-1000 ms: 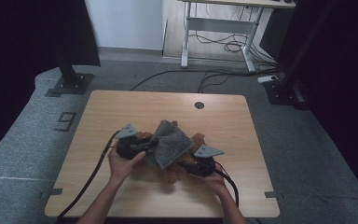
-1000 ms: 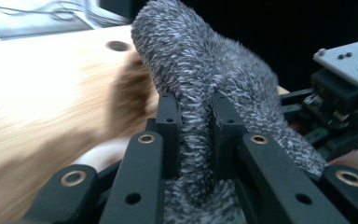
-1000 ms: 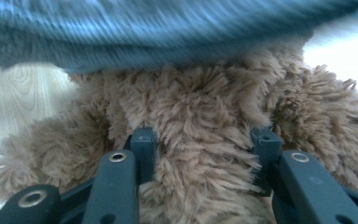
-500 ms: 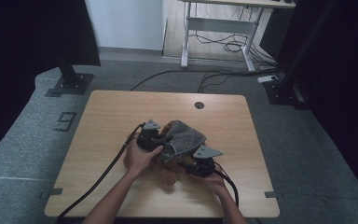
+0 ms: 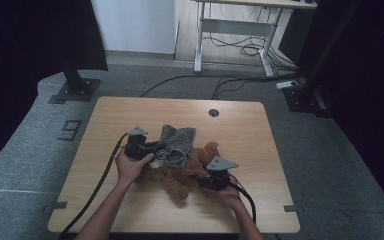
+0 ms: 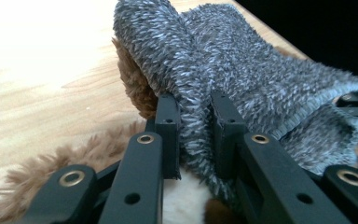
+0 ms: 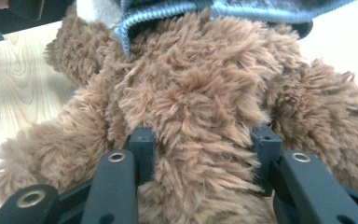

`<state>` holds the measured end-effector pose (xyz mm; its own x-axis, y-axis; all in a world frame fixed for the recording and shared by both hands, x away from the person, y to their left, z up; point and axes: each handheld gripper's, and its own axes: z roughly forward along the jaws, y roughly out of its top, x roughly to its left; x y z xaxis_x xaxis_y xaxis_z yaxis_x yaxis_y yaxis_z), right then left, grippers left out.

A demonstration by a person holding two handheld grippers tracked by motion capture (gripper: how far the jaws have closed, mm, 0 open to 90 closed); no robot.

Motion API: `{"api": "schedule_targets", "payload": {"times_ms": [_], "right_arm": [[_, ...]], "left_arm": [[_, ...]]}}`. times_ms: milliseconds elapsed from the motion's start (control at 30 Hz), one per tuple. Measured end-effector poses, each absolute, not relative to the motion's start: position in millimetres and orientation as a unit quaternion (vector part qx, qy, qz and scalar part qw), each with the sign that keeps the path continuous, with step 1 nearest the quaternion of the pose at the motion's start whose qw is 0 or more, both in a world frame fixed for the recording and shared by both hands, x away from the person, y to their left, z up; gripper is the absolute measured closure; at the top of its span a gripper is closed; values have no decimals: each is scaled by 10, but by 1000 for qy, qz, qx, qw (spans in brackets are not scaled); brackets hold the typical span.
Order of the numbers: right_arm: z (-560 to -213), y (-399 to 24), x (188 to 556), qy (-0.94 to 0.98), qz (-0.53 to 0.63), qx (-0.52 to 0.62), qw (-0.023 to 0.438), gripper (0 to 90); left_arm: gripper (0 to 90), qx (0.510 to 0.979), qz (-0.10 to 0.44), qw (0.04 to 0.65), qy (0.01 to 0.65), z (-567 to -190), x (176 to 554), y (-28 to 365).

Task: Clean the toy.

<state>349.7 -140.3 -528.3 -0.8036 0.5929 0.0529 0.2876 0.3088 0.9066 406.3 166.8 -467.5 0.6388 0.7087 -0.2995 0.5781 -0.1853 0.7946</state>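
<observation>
Left gripper (image 5: 156, 152), clenched on grey cloth (image 5: 177, 141), now dragged rightward over bear (image 5: 180, 172) at frame centre; right gripper (image 5: 207, 179) clamps bear's body. Dressing probably underway.

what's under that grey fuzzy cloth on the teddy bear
Under the grey cloth lies the brown teddy bear; brown fur and a white patch show beneath its edge in the left gripper view. The left gripper pinches the cloth's edge. The part of the bear beneath the cloth is covered.
</observation>
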Motion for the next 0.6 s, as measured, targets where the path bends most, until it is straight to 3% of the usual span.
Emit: {"api": "schedule_targets", "payload": {"times_ms": [267,600], "right_arm": [[-5292,-1418,3506,793,520,283,142,559],[-5304,-1431,3524,788,526,290,137,559]], "left_arm": [[769,753,108,476,441,-4614,4001,2005],[778,735,105,448,498,-5000,3890,2600]]}}
